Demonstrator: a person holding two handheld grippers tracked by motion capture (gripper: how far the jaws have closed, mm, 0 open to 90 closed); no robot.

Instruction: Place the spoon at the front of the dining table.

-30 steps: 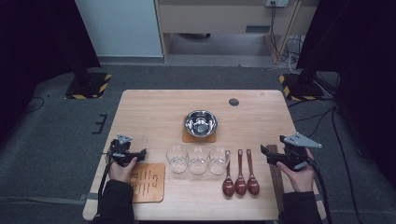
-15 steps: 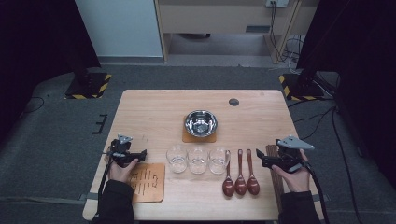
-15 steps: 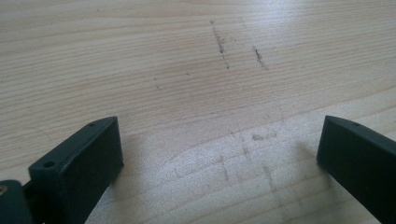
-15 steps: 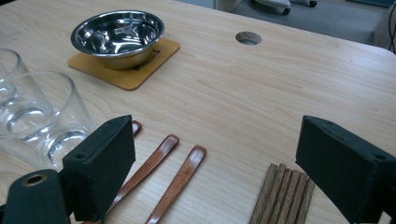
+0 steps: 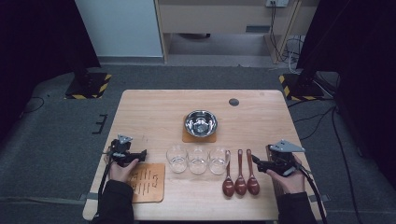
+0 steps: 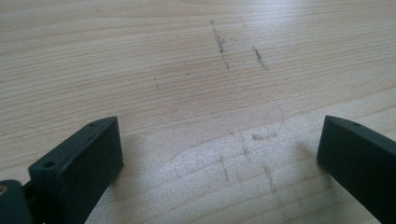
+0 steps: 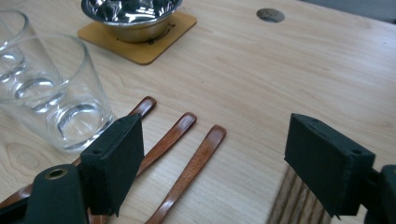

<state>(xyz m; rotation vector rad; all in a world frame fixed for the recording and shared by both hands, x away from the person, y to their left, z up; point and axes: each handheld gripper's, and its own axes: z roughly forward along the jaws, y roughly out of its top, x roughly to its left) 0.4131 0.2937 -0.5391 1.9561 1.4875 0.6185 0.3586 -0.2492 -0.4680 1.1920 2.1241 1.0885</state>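
Three dark wooden spoons (image 5: 240,179) lie side by side near the table's front, handles pointing away. My right gripper (image 5: 255,161) hovers low just right of them. In the right gripper view the right gripper (image 7: 219,158) is open, and its jaws have just been closing. The rightmost spoon handle (image 7: 198,156) lies on the table between the jaws, and no pad touches it. Three clear glasses (image 5: 198,158) stand in a row left of the spoons. My left gripper (image 5: 140,154) rests at the front left, wide open over bare wood (image 6: 219,154).
A steel bowl (image 5: 201,122) sits on a square wooden coaster (image 5: 187,138) behind the glasses. An engraved wooden board (image 5: 149,182) lies by the left hand. A slatted wood piece (image 7: 294,205) lies under the right jaw. A round hole (image 5: 234,101) marks the table's far side.
The right hand has come left and down toward the spoon handles. The left hand has stayed where it was.
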